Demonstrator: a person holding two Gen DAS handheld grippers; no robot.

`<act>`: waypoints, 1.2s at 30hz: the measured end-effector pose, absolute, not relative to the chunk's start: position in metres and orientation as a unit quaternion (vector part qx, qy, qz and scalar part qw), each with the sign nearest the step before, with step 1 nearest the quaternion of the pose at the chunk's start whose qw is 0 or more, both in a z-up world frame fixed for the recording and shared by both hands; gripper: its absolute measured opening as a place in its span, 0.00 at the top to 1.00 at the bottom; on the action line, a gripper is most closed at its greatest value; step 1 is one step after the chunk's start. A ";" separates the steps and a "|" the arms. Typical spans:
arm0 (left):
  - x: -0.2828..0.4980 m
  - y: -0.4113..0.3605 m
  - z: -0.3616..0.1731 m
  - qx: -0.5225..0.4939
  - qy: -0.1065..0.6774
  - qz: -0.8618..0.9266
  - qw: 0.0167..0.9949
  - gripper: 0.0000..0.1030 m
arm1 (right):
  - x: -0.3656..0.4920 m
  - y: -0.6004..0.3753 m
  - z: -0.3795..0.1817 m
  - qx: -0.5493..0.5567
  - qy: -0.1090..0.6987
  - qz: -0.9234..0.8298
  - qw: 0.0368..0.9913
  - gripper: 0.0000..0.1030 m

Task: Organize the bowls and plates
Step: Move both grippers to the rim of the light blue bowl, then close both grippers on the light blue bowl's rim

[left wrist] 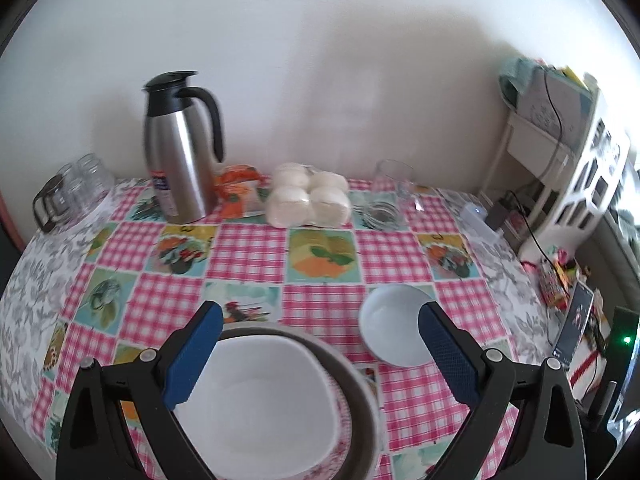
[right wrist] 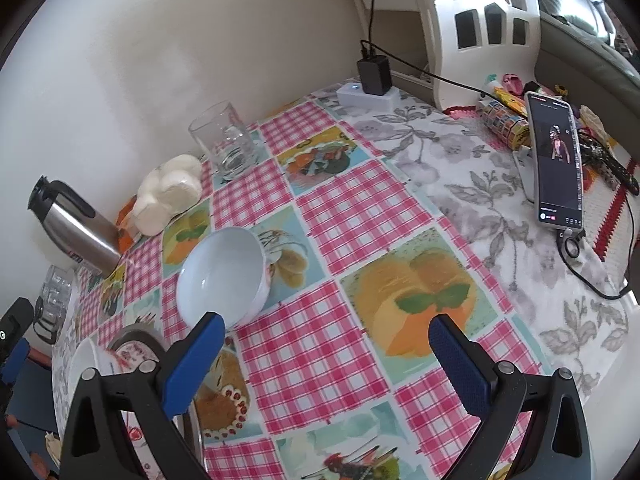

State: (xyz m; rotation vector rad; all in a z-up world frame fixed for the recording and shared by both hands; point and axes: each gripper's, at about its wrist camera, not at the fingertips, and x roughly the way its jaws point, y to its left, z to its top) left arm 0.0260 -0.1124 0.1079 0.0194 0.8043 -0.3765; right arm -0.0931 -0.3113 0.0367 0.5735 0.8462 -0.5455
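Observation:
A large white bowl (left wrist: 264, 404) sits in a stack on a patterned plate and a grey-rimmed plate (left wrist: 364, 396) at the table's front. My left gripper (left wrist: 320, 320) is open and empty, just above the stack's far edge. A small white bowl (left wrist: 394, 326) stands alone to the right of the stack, partly behind my right finger pad. In the right wrist view the small bowl (right wrist: 222, 276) lies ahead and left of my open, empty right gripper (right wrist: 326, 330). The stack (right wrist: 120, 356) shows at the lower left, partly hidden by the finger.
A steel thermos jug (left wrist: 182, 152), glass jars (left wrist: 76, 188), wrapped white rolls (left wrist: 308, 196), a glass ashtray (left wrist: 380, 212) and a tumbler (right wrist: 226, 144) line the wall. A phone on a stand (right wrist: 556, 164), cables and a charger (right wrist: 374, 72) are at the right.

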 end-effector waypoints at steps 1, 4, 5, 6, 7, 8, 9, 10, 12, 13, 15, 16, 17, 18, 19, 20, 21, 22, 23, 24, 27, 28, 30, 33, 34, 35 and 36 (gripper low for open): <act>0.027 -0.119 0.106 0.015 0.394 -0.184 0.900 0.05 | -0.093 -0.314 0.036 0.272 0.400 -0.260 0.835 0.00; 0.032 -0.133 0.100 0.022 0.409 -0.182 0.894 0.05 | -0.091 -0.320 0.033 0.273 0.403 -0.268 0.832 0.00; 0.034 -0.138 0.097 0.026 0.415 -0.180 0.892 0.05 | -0.090 -0.322 0.032 0.273 0.403 -0.270 0.831 0.00; 0.037 -0.144 0.093 0.031 0.421 -0.176 0.889 0.05 | -0.089 -0.325 0.030 0.273 0.404 -0.272 0.830 0.00; 0.039 -0.148 0.091 0.036 0.425 -0.173 0.888 0.05 | -0.087 -0.327 0.029 0.273 0.405 -0.274 0.829 0.00; 0.042 -0.155 0.087 0.046 0.429 -0.167 0.886 0.05 | -0.085 -0.329 0.027 0.273 0.407 -0.275 0.827 0.00; 0.043 -0.160 0.085 0.052 0.431 -0.165 0.885 0.05 | -0.084 -0.330 0.025 0.274 0.409 -0.276 0.825 0.00; 0.045 -0.163 0.083 0.056 0.433 -0.164 0.885 0.05 | -0.082 -0.332 0.022 0.276 0.412 -0.276 0.823 0.00; 0.049 -0.172 0.078 0.067 0.438 -0.161 0.882 0.05 | -0.078 -0.335 0.018 0.282 0.415 -0.274 0.820 0.00; 0.051 -0.176 0.075 0.070 0.439 -0.161 0.881 0.06 | -0.077 -0.337 0.016 0.284 0.416 -0.272 0.820 0.00; 0.056 -0.184 0.070 0.078 0.444 -0.158 0.878 0.07 | -0.072 -0.339 0.011 0.286 0.419 -0.271 0.818 0.00; 0.058 -0.186 0.068 0.081 0.446 -0.157 0.877 0.08 | -0.070 -0.339 0.009 0.286 0.422 -0.270 0.817 0.00; 0.061 -0.189 0.065 0.083 0.450 -0.156 0.876 0.10 | -0.068 -0.339 0.007 0.287 0.424 -0.268 0.816 0.00; 0.064 -0.192 0.061 0.085 0.454 -0.155 0.873 0.11 | -0.066 -0.339 0.004 0.288 0.425 -0.265 0.816 0.00; 0.066 -0.192 0.059 0.086 0.457 -0.153 0.872 0.11 | -0.063 -0.339 0.002 0.290 0.427 -0.262 0.816 0.00; 0.069 -0.194 0.055 0.087 0.461 -0.150 0.871 0.12 | -0.061 -0.339 0.000 0.292 0.429 -0.259 0.815 0.00; 0.072 -0.195 0.053 0.088 0.463 -0.147 0.870 0.12 | -0.058 -0.339 -0.003 0.293 0.431 -0.256 0.814 0.00; 0.074 -0.196 0.051 0.088 0.465 -0.145 0.869 0.13 | -0.055 -0.338 -0.005 0.294 0.432 -0.253 0.814 0.00; 0.076 -0.197 0.048 0.089 0.468 -0.143 0.867 0.19 | -0.053 -0.338 -0.007 0.294 0.433 -0.250 0.814 0.00; 0.079 -0.198 0.045 0.089 0.473 -0.141 0.865 0.27 | -0.049 -0.337 -0.009 0.295 0.435 -0.246 0.814 0.00; 0.085 -0.203 0.035 0.088 0.487 -0.140 0.857 0.31 | -0.041 -0.334 -0.016 0.295 0.441 -0.239 0.813 0.00; 0.086 -0.204 0.033 0.089 0.489 -0.141 0.857 0.32 | -0.039 -0.332 -0.017 0.295 0.443 -0.236 0.813 0.00; 0.089 -0.208 0.026 0.091 0.495 -0.141 0.853 0.39 | -0.034 -0.330 -0.020 0.294 0.444 -0.235 0.813 0.02; 0.094 -0.212 0.017 0.087 0.505 -0.142 0.847 0.44 | -0.028 -0.329 -0.024 0.293 0.446 -0.235 0.812 0.09; 0.095 -0.212 0.015 0.085 0.509 -0.142 0.845 0.45 | -0.026 -0.330 -0.025 0.295 0.445 -0.235 0.813 0.13; 0.096 -0.213 0.012 0.083 0.512 -0.143 0.843 0.47 | -0.025 -0.330 -0.025 0.299 0.443 -0.232 0.813 0.15; 0.097 -0.215 0.009 0.084 0.515 -0.144 0.841 0.48 | -0.023 -0.331 -0.026 0.304 0.442 -0.229 0.812 0.16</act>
